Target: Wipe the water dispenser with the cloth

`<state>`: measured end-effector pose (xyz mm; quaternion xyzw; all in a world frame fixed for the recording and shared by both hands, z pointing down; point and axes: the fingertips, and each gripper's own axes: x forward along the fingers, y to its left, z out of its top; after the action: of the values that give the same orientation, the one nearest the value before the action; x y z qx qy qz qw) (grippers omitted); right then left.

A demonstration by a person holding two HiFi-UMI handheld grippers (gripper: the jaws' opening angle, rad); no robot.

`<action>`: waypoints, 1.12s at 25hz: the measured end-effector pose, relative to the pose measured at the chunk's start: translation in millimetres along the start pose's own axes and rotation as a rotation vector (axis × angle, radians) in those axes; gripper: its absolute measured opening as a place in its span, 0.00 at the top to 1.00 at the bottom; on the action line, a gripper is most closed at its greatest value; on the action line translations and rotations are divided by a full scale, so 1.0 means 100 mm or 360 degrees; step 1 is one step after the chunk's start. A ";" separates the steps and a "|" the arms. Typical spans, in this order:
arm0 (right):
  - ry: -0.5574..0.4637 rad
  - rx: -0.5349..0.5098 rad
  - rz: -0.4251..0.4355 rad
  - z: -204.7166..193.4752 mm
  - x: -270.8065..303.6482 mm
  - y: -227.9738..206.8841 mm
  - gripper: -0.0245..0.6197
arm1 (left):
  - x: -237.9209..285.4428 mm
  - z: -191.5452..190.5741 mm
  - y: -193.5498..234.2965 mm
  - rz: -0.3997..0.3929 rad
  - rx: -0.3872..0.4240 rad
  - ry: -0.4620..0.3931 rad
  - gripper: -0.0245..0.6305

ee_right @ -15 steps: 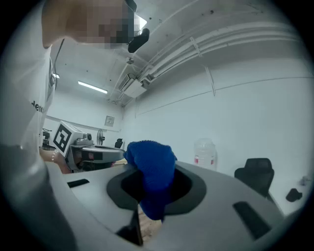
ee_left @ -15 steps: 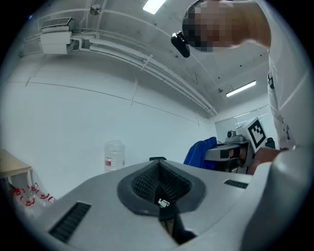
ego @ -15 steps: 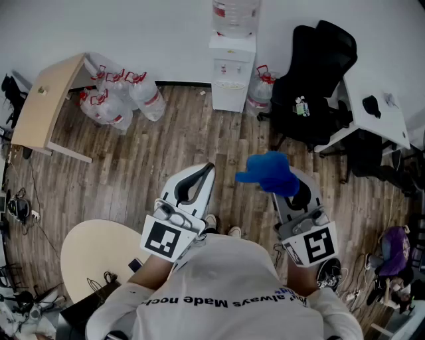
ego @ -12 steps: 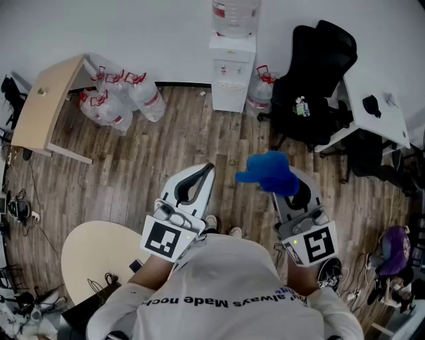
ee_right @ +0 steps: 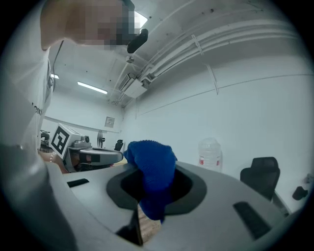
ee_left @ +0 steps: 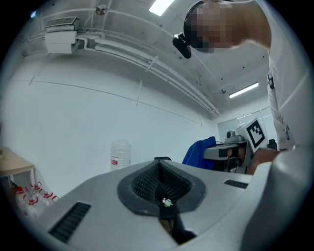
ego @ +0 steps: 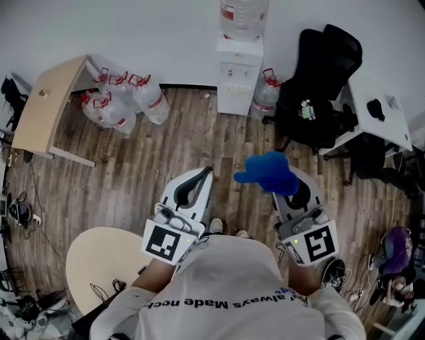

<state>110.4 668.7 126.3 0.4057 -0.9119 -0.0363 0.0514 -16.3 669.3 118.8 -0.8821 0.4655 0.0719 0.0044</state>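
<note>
- The water dispenser [ego: 238, 76] stands upright against the white wall, with a large bottle [ego: 244, 14] seated on its top. Its long axis is vertical.
- A spare jug [ego: 267, 96] stands just beside the dispenser on its right. A black office chair [ego: 319, 86] is farther right, and a cluster of jugs [ego: 126, 99] lies well to its left.
- The cloth [ego: 269, 172] is well apart from the dispenser, straight out from its front across bare wood floor [ego: 199, 139].
- Your right gripper [ego: 295, 196] is clamped on the cloth, which bunches over the jaw tips.
- Your left gripper [ego: 199, 182] has its jaws closed together with nothing between them.
- Both grippers point toward the dispenser. The right one lines up slightly nearer its front face, so advance that one.
</note>
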 end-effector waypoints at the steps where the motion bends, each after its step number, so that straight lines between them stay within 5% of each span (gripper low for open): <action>1: -0.0002 0.0002 -0.0002 0.00 0.05 0.04 0.83 | -0.03 -0.01 0.06 0.0001 -0.0006 0.0000 0.93; 15: 0.0050 0.0053 0.0008 -0.18 0.49 0.03 0.83 | 0.06 -0.15 0.52 0.0038 -0.0022 0.0033 0.93; 28: 0.0016 0.0097 -0.0020 -0.26 0.97 -1.01 0.83 | 1.24 -0.23 0.71 -0.0015 0.0001 0.0043 0.93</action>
<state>123.1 528.8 147.4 0.4129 -0.9097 -0.0068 0.0435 -3.4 525.7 129.1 -0.8851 0.4615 0.0598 -0.0011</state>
